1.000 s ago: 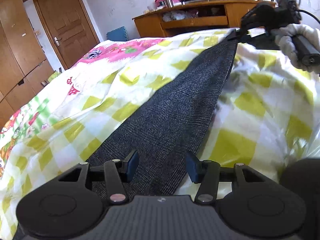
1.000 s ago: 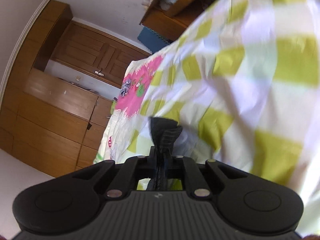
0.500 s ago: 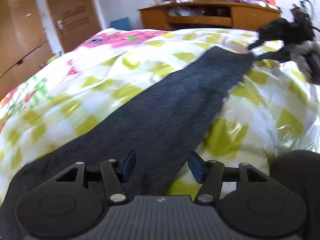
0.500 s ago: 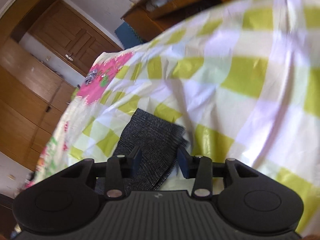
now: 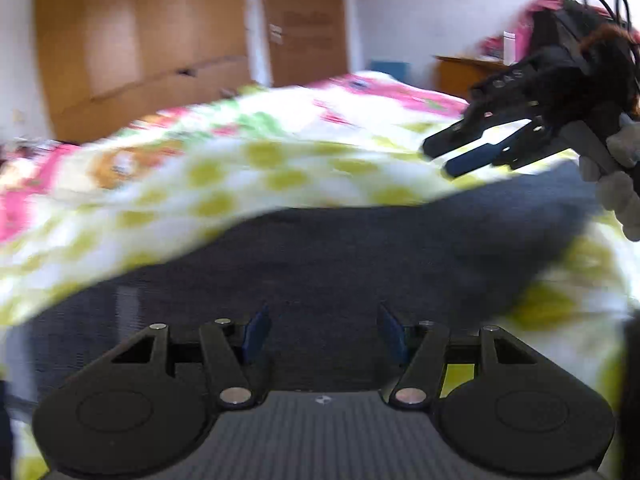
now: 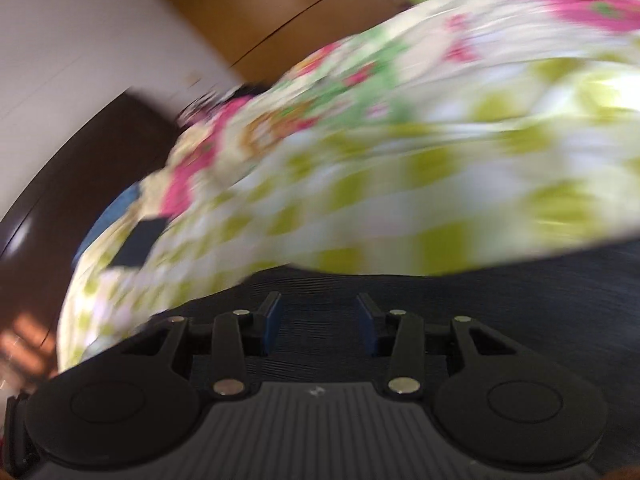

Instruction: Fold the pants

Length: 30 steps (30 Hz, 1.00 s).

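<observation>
Both tongs empty over the pants on the bed.

Your left tongs (image 5: 322,330) gape wide and your right tongs (image 6: 318,322) half-wide, both just opened, gripping nothing. The pants (image 5: 360,248) lie flat directly beneath both, long axis running sideways across the quilt (image 5: 224,172). No containers in sight.

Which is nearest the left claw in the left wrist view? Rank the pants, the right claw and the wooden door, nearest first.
1. pants: dark cloth directly under and ahead of the left claw.
2. right claw: upper right, above the pants' far end.
3. wooden door: top centre, beyond the bed.
</observation>
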Motion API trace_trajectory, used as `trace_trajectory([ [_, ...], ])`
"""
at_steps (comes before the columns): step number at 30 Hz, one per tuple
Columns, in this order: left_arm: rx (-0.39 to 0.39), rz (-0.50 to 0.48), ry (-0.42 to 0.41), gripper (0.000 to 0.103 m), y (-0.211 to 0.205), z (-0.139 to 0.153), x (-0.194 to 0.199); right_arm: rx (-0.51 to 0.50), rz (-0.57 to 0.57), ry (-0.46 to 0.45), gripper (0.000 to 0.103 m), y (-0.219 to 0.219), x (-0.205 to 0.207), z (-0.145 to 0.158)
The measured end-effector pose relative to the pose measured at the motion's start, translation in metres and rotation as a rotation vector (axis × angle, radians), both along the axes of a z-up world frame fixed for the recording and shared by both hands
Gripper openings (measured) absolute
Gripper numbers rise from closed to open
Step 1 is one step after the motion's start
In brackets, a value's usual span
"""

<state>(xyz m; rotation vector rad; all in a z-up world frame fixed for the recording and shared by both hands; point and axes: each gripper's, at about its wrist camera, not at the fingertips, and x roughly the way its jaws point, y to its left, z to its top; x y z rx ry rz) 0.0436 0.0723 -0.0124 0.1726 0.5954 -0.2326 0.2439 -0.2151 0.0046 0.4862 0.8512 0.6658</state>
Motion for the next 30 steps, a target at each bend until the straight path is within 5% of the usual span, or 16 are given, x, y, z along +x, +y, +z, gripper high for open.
trace_trajectory([
  [2, 0.018, 0.082, -0.015, 0.072, 0.025, -0.007, 0.011, 0.027, 0.102, 0.022, 0.045, 0.05, 0.022, -0.009],
  [5, 0.012, 0.21, 0.039, 0.073, 0.068, -0.029, 0.029, -0.05, 0.092, 0.092, 0.043, 0.098, 0.06, -0.045],
  [6, 0.011, 0.235, 0.069, 0.073, 0.081, -0.04, 0.032, -0.104, 0.082, 0.107, 0.029, 0.107, 0.07, -0.059],
  [8, -0.085, 0.18, 0.069, 0.073, 0.105, -0.045, 0.025, -0.138, 0.062, 0.125, 0.02, 0.113, 0.075, -0.071],
  [12, -0.063, 0.203, 0.038, 0.073, 0.113, -0.027, 0.011, -0.141, 0.062, 0.074, 0.036, 0.1, 0.058, -0.041],
  [16, -0.073, 0.265, -0.063, 0.08, 0.129, -0.02, 0.009, -0.174, 0.115, -0.043, 0.038, 0.119, 0.034, -0.019],
  [18, -0.024, 0.333, 0.026, 0.078, 0.144, -0.037, 0.034, -0.242, 0.143, -0.011, 0.044, 0.137, 0.033, -0.029],
  [20, -0.057, 0.322, 0.044, 0.079, 0.156, -0.043, 0.034, -0.306, 0.155, 0.046, 0.043, 0.158, 0.04, -0.05],
  [24, 0.084, 0.412, 0.046, 0.079, 0.153, -0.035, 0.013, -0.164, 0.066, 0.042, 0.045, 0.128, 0.018, -0.029],
  [30, 0.074, 0.342, 0.011, 0.079, 0.111, -0.021, -0.013, -0.146, -0.183, 0.077, 0.046, 0.004, -0.035, -0.021],
])
